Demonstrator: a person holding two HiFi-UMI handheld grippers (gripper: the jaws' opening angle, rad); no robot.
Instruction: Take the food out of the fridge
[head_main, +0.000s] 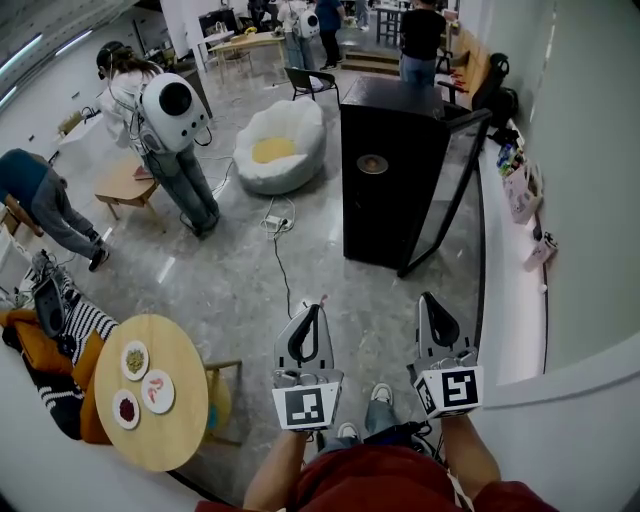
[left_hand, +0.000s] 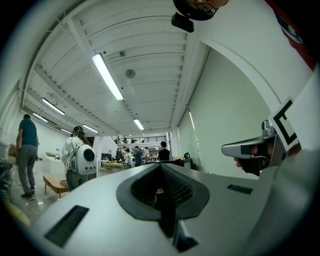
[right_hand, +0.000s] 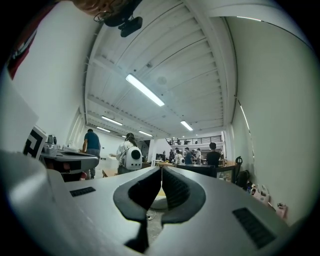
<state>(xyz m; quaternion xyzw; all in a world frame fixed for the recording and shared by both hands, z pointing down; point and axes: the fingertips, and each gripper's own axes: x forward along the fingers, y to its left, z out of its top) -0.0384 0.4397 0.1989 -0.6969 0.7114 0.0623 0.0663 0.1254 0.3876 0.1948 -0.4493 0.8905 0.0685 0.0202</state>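
L gripper and R gripper are held side by side at waist height, above the person's shoes. Both have jaws closed tip to tip w/ nothing between them, as each gripper view also shows. To the near left, a round wooden table carries 3 plates of food. Further ahead, well apart from both grippers, the black fridge stands w/ its glass door swung open to the right; its inside can't be seen from here. Beyond it are a white beanbag and a person w/ a white backpack.
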